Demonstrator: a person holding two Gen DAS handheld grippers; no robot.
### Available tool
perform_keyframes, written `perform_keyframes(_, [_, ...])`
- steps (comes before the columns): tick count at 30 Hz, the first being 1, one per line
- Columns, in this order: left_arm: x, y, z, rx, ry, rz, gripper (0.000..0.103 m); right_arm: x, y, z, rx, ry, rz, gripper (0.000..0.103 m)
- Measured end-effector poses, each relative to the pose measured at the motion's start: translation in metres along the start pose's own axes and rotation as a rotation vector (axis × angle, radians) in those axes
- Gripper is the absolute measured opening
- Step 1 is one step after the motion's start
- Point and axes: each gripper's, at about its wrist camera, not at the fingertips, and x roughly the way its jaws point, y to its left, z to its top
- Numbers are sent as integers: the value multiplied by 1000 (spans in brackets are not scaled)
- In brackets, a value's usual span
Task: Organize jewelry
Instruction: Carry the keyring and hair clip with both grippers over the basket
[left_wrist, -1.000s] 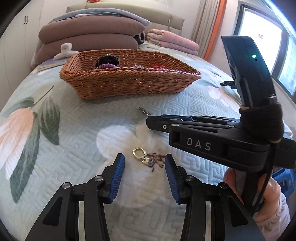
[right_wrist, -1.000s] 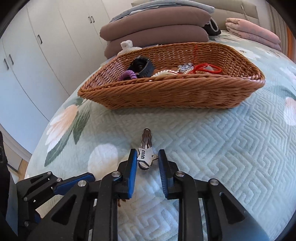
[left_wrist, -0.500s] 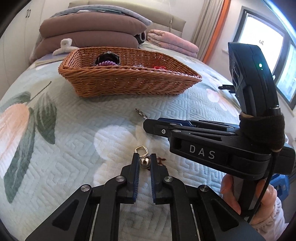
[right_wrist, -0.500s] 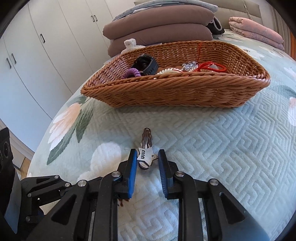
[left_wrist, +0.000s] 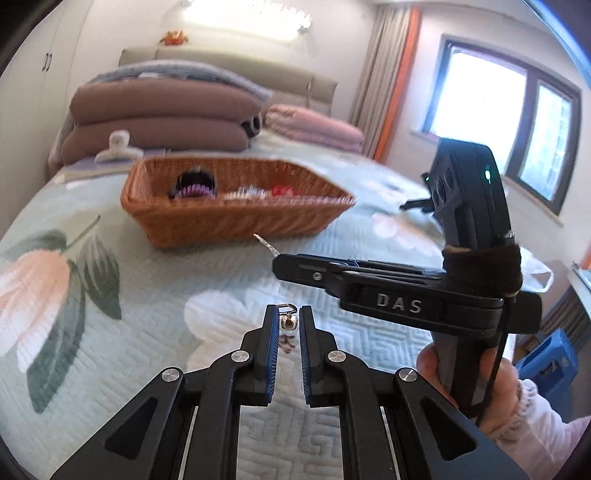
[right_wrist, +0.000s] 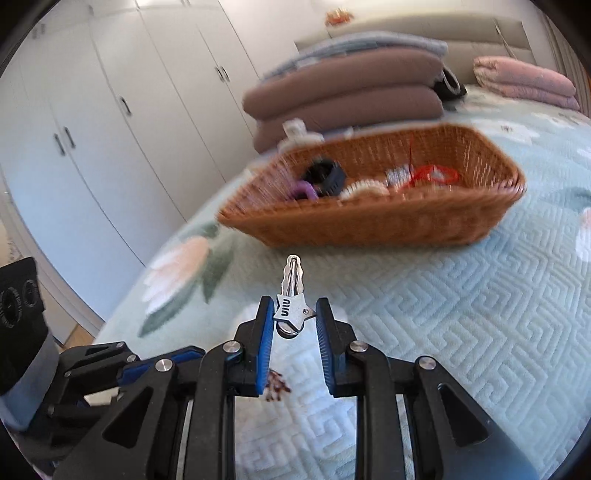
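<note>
My left gripper (left_wrist: 289, 320) is shut on a small bell charm (left_wrist: 288, 322) with a gold clasp and a dark red tassel hanging below, lifted off the quilt. My right gripper (right_wrist: 294, 314) is shut on a silver hair clip (right_wrist: 293, 295) with a star-shaped tag, which points forward and is raised above the bed. In the left wrist view the right gripper's body (left_wrist: 402, 295) crosses from the right, with the clip's tip (left_wrist: 264, 242) past its nose. A wicker basket (right_wrist: 369, 221), also (left_wrist: 229, 218), sits ahead, holding a black watch, a purple hair tie, pearls and a red cord.
A mint floral quilt (right_wrist: 461, 314) covers the bed. Folded brown bedding (left_wrist: 162, 118) and pink blankets (left_wrist: 314, 129) lie behind the basket, beside a white claw clip (left_wrist: 116, 146). White wardrobes (right_wrist: 110, 110) stand at left, a window (left_wrist: 498, 122) at right, and a blue stool (left_wrist: 550, 362) is beside the bed.
My left gripper shut on the bell charm and lifted it. Both grippers rose and tilted up, so the basket sits lower in view; the clip came up off the quilt.
</note>
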Motion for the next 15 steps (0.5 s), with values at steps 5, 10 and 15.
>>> perform_keyframes(5, [-17,7,4,22,-53,10,11,-7,-3,2,18,-37,18,26])
perform_keyframes(10, [-26,17,19,31,-93,34,11,-25,-1,5,17,-100,28,26])
perform_keyframes(15, [-35,18,55,76,-160,50,11,-50,-3,34,63,-142,49,26])
